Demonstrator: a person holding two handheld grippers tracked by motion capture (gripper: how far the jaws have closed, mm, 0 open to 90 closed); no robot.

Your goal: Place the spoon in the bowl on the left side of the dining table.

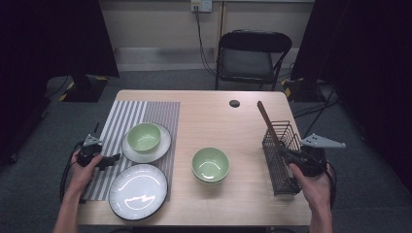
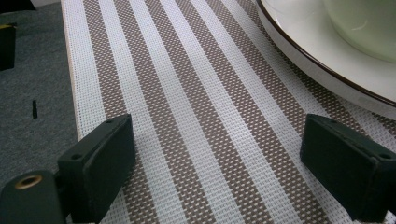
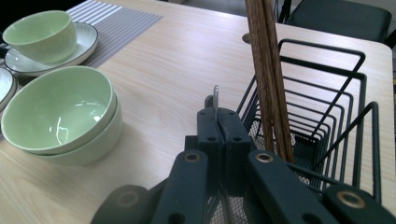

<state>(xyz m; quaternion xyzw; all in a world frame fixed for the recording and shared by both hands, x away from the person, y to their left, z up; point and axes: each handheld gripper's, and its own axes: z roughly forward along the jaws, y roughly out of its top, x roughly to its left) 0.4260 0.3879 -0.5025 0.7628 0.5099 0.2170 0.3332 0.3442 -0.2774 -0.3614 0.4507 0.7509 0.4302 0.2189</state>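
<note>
My left gripper [image 1: 114,158] [image 2: 217,140] hovers open just over the striped placemat [image 1: 127,114] [image 2: 187,93], nothing between its jaws, beside a white plate [image 1: 164,145] [image 2: 317,60] carrying a green bowl [image 1: 144,137] [image 2: 369,23]. My right gripper [image 1: 285,151] [image 3: 217,114] is shut on a thin metal utensil handle [image 3: 215,95] that sticks up between the jaws, at the near side of a black wire basket [image 1: 279,127] [image 3: 327,93]. Brown wooden chopsticks [image 1: 267,121] [image 3: 266,70] stand tilted in that basket.
Two stacked green bowls [image 1: 210,164] [image 3: 56,116] sit mid-table. A large dark-rimmed plate [image 1: 138,190] lies at the front of the placemat. A black cable hole [image 1: 234,103] marks the far table edge, with a folding chair [image 1: 252,53] behind.
</note>
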